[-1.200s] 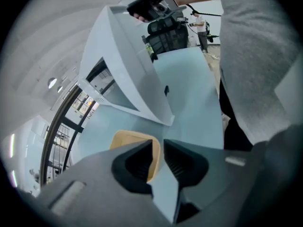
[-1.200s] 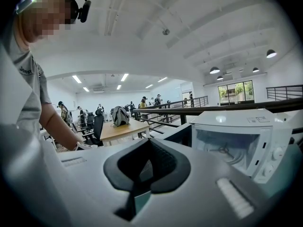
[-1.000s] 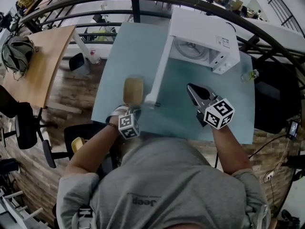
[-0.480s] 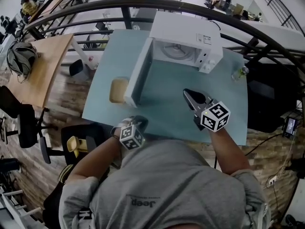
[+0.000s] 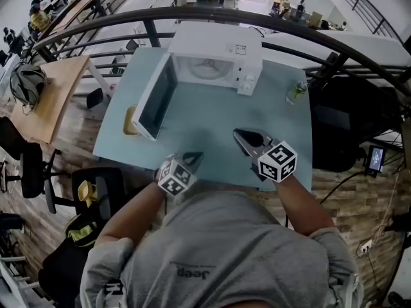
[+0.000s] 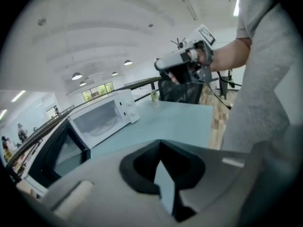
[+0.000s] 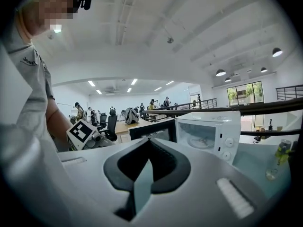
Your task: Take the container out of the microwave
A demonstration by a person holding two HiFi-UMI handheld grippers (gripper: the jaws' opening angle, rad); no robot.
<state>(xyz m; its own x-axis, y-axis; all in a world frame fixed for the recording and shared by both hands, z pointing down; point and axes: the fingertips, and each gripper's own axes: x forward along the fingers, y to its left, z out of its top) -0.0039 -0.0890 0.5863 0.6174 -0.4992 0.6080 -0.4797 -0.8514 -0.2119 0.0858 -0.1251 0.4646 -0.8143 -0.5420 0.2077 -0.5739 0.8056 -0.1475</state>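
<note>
The container (image 5: 129,122) sits on the table (image 5: 212,130) at its left edge, just beyond the microwave's (image 5: 218,47) open door (image 5: 153,100), which hides part of it. Both tools hover over the table's near side, well apart from the container. The left tool (image 5: 192,156) and the right tool (image 5: 241,135) are each clenched on nothing.

So it's a pale blue-green flat table (image 5: 212,140) with a white boxy microwave (image 5: 215,47) sitting at the far edge, door hanging wide open. A tan rounded container (image 5: 128,122) sits on the tabletop left of the microwave, just beside that open door. A small clear bottle (image 5: 296,93) stands off to the microwave's right
</note>
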